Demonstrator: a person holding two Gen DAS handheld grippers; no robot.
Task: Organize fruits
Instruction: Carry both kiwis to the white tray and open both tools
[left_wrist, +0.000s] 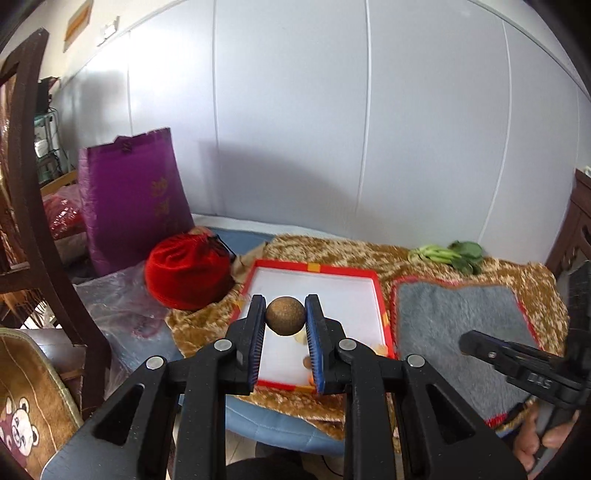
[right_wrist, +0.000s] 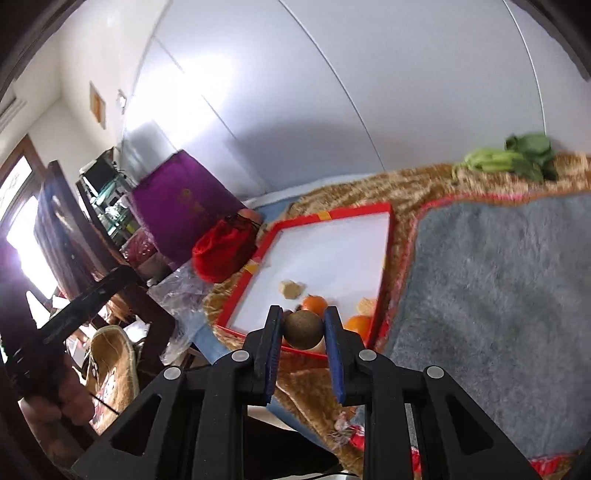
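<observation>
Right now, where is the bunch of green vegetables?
The green vegetables lie on the brown fluffy blanket at its far edge near the white wall, beyond the grey mat and to the right of the red-framed tray; the right wrist view shows them top right.

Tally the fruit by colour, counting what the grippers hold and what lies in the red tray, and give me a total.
Brown round fruit: 2, one in the left gripper, one in the right gripper.
Orange fruit: 2, both in the red tray, one behind the held fruit, one at its right.
Total: 4. The pale pieces in the tray are left out; I cannot tell what they are.
</observation>
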